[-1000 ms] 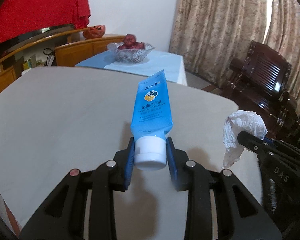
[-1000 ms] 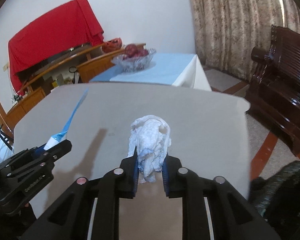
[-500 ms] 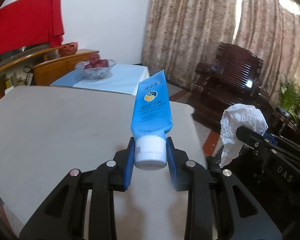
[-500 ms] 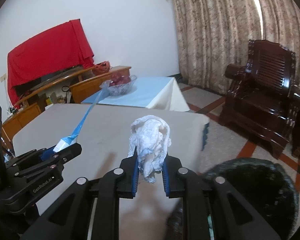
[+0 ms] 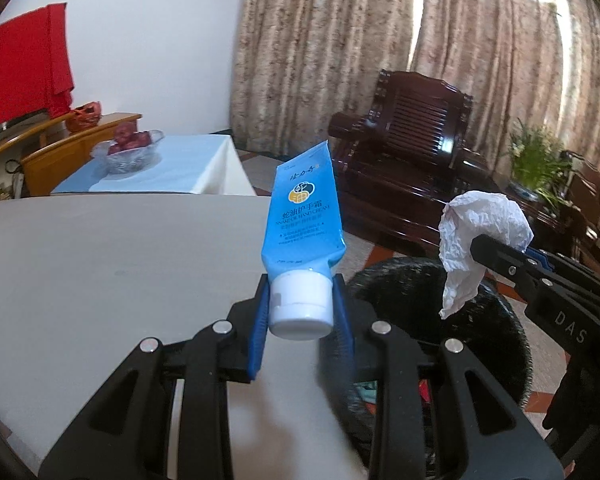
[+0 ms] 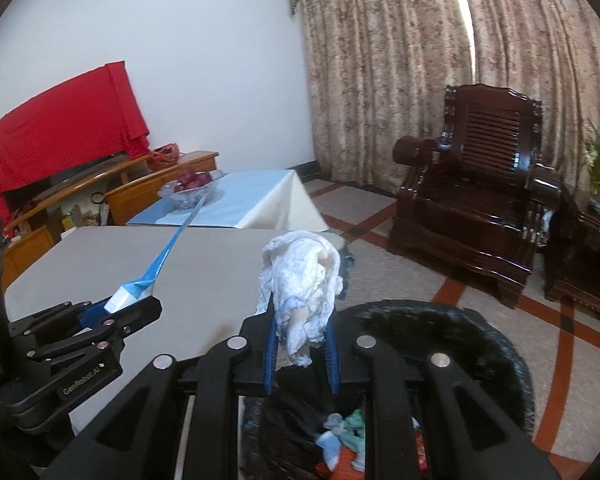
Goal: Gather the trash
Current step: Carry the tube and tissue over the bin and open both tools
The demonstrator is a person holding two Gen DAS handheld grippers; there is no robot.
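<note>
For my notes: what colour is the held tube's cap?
White cap, best in left wrist view.

Bright daylight glowing through the curtains [image 5: 380, 60], glare at top right, fisheye bending and dark vignette at edges

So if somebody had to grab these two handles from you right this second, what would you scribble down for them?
Left gripper: shut on the blue hand cream tube, gripped at its white cap, tube pointing up.
Right gripper: shut on the crumpled white tissue.
Both pieces are off the grey table and at the black-lined trash bin beside it. The tissue hangs over the bin's opening; the tube looks nearer its rim.
Bin already holds some rubbish.
Left to do: bring the tube over the opening, open both grippers, drop both in.
</note>
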